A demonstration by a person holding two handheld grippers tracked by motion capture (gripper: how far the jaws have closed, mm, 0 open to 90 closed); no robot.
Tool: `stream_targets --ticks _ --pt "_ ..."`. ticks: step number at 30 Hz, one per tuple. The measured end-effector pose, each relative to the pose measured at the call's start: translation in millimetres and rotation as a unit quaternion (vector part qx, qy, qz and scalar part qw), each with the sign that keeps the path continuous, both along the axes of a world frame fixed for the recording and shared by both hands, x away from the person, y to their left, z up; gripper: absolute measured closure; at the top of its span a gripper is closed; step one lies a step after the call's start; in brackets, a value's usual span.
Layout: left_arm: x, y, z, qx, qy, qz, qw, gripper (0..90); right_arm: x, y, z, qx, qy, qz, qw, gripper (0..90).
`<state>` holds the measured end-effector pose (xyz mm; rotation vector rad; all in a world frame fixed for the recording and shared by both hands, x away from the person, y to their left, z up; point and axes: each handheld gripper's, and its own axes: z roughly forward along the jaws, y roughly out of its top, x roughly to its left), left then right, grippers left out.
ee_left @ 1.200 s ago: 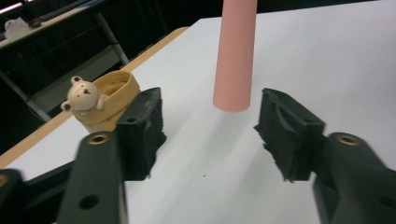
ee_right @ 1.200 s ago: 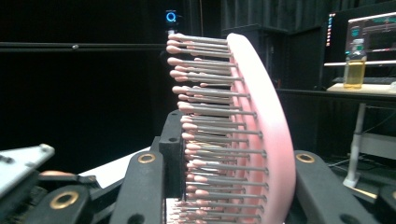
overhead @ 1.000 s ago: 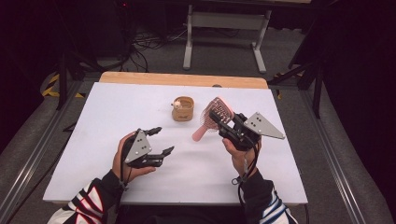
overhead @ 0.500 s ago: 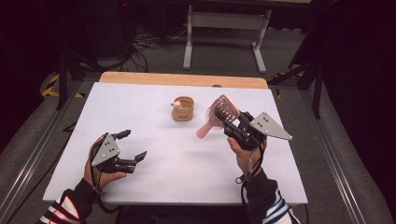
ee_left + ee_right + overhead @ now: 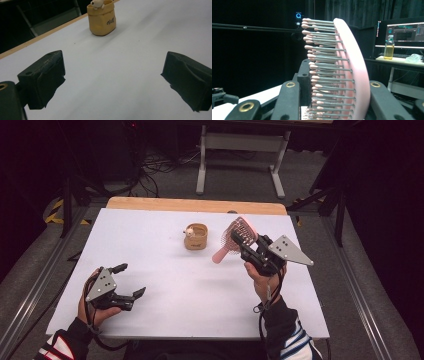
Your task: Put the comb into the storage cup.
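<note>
High view: white counter (image 5: 190,285) with wooden far edge. Left tool (image 5: 131,281) low at 8 o'clock, near the front-left corner, held in a hand, jaws spread wide with nothing between them; just been opening. Right tool (image 5: 241,239) at 3 o'clock of centre, raised off the counter, pinching a pink brush (image 5: 233,237) by the head, pads pressed on it. Brush handle slanting down toward 7 o'clock, tip near the counter; touching or not, cannot tell. Small tan cup (image 5: 196,236) with a white figure at its rim standing at 12 o'clock of centre, just left of the brush, apart from it. Left tool well apart from cup and brush. Striped sleeves at the bottom edge.

Left gripper view: two black pads (image 5: 42,77) far apart at 9 and 3 o'clock, bare counter (image 5: 112,75) between. Cup (image 5: 102,19) upright at 12 o'clock, well beyond the jaws, dark lettering on its side, white figure peeking over the rim.

Right gripper view: brush (image 5: 352,75) standing on edge, dead centre, clamped between the jaws. Pink back facing 3 o'clock, grey bristles (image 5: 324,65) with pink tips pointing toward 9 o'clock. Dark room behind; lit monitor (image 5: 405,32) and yellow bottle (image 5: 389,48) on a desk at 2 o'clock.
</note>
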<state>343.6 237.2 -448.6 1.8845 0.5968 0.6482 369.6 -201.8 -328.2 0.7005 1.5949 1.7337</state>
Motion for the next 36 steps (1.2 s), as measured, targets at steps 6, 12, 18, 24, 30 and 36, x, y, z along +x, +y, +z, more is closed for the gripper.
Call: stream_targets --ticks 6,12,18,24,30,36 --pt "-0.7 -0.7 -3.8 0.002 0.004 -0.003 1.0 5.3 11.9 -0.1 9.8 -0.003 -0.007 -0.009 0.9999 63.8" --pt "-1.7 -2.1 -4.3 0.002 0.005 -0.007 1.0 4.5 23.7 1.4 22.2 -0.003 -0.013 -0.017 0.9998 63.8" --pt "-2.8 -1.1 -4.5 -0.003 0.003 0.001 1.0 3.7 35.1 3.5 29.4 -0.008 -0.015 -0.024 0.9996 63.9" --pt "-1.9 -0.8 -4.9 -0.001 0.005 0.001 1.0 3.7 48.3 3.9 30.8 0.0 -0.006 -0.028 0.9996 63.9" --pt "-0.8 -1.1 -6.2 -0.004 0.008 -0.003 1.0 3.7 57.4 3.2 35.0 0.007 -0.005 -0.032 0.9994 63.9" --pt "-1.2 -3.5 -6.3 0.0 0.006 -0.006 1.0 3.8 66.0 6.2 36.9 0.007 -0.001 -0.032 0.9994 63.8"
